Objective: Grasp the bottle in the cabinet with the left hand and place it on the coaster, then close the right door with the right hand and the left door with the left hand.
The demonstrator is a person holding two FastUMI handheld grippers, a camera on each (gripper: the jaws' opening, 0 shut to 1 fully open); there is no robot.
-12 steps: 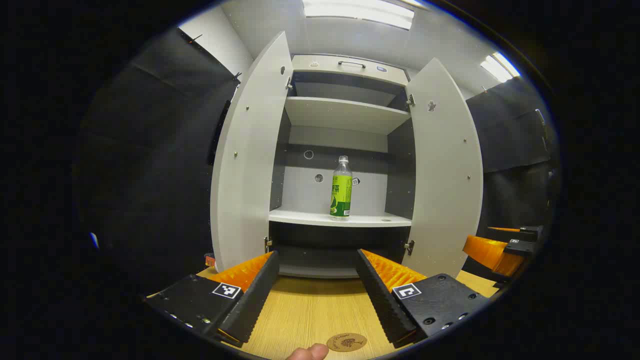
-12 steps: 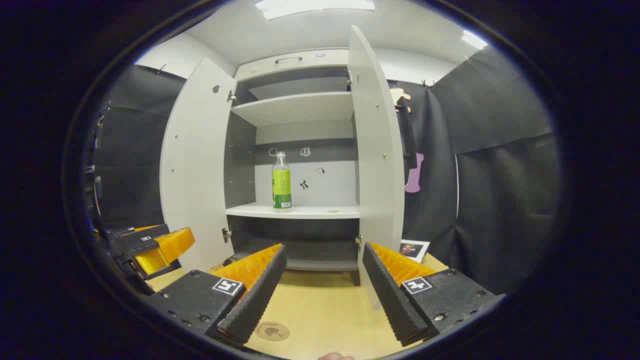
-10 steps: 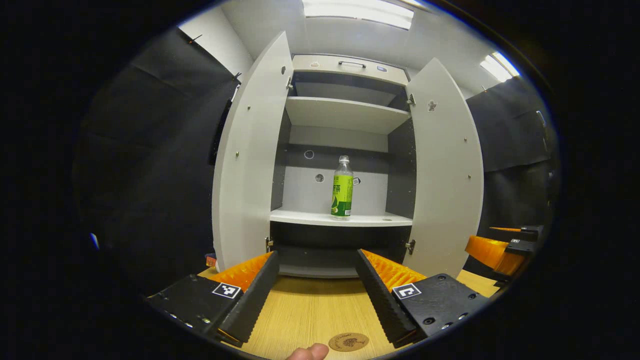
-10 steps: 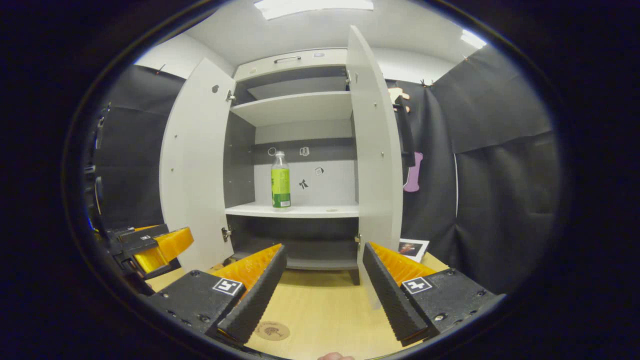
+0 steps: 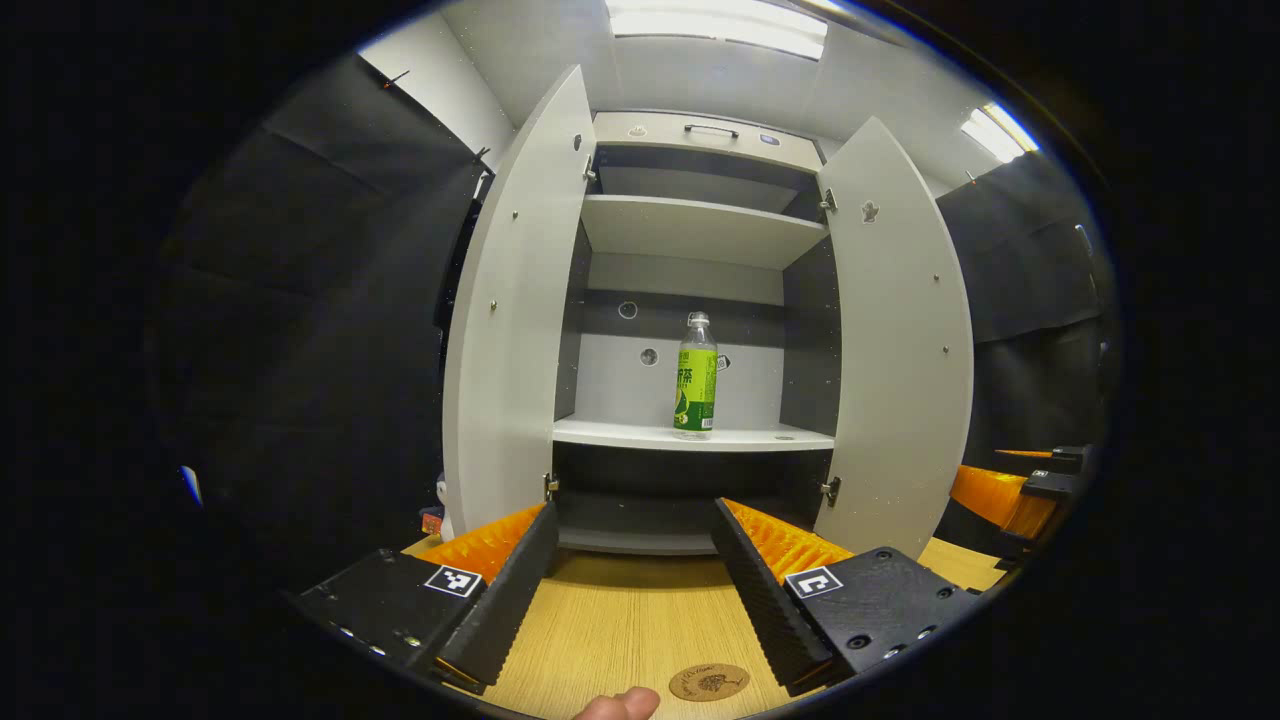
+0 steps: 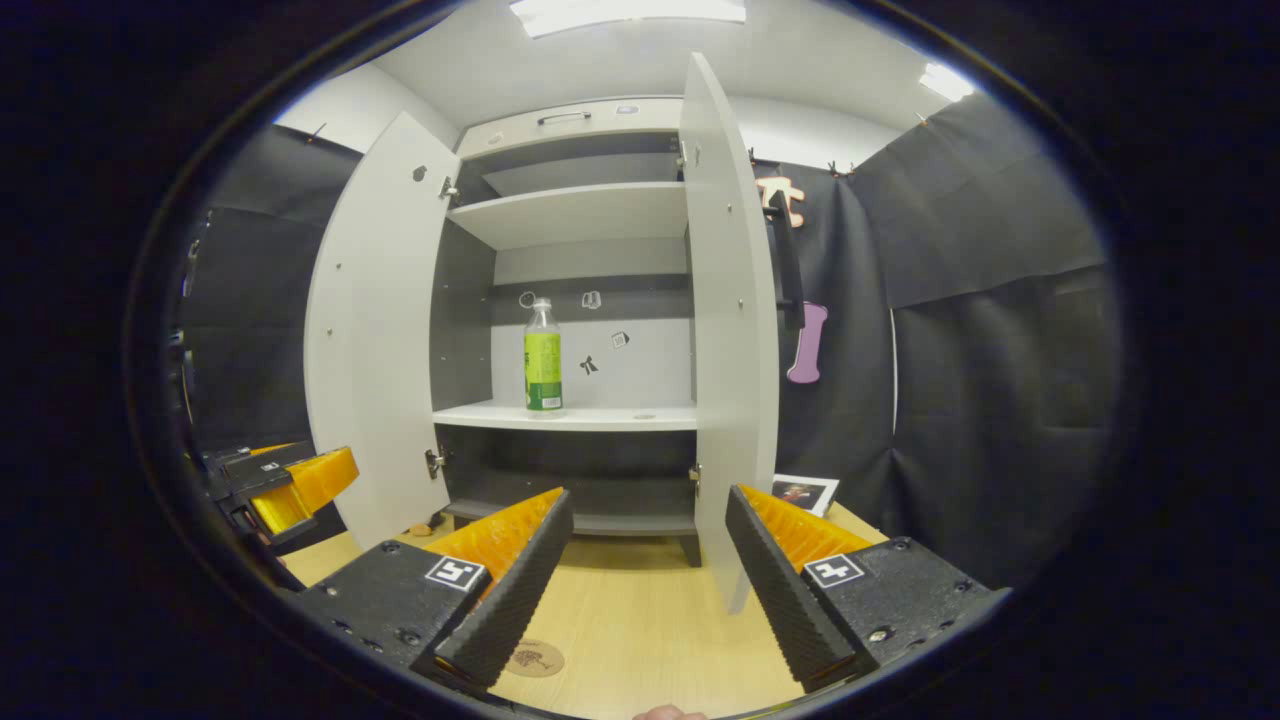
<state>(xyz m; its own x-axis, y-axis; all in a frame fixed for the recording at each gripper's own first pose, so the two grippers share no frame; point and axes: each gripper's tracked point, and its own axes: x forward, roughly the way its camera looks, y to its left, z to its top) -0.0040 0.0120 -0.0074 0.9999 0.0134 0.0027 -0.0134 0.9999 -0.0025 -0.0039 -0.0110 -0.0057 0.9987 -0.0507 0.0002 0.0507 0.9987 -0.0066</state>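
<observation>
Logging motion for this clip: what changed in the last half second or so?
Little. Both cameras drifted: in the left gripper view the bottle and cabinet slid slightly right, in the right gripper view slightly left. Nothing was grasped or released. Both tongs, left and right, stay open; bottle still on its shelf, doors open, coaster bare.

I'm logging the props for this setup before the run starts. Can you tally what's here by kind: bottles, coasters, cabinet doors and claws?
Bottles: 1, the bottle on a cabinet shelf
Coasters: 1, the coaster on the table
Cabinet doors: 2, left door and right door, both open
Claws: 2, left claw and right claw, both open
Total: 6
</observation>
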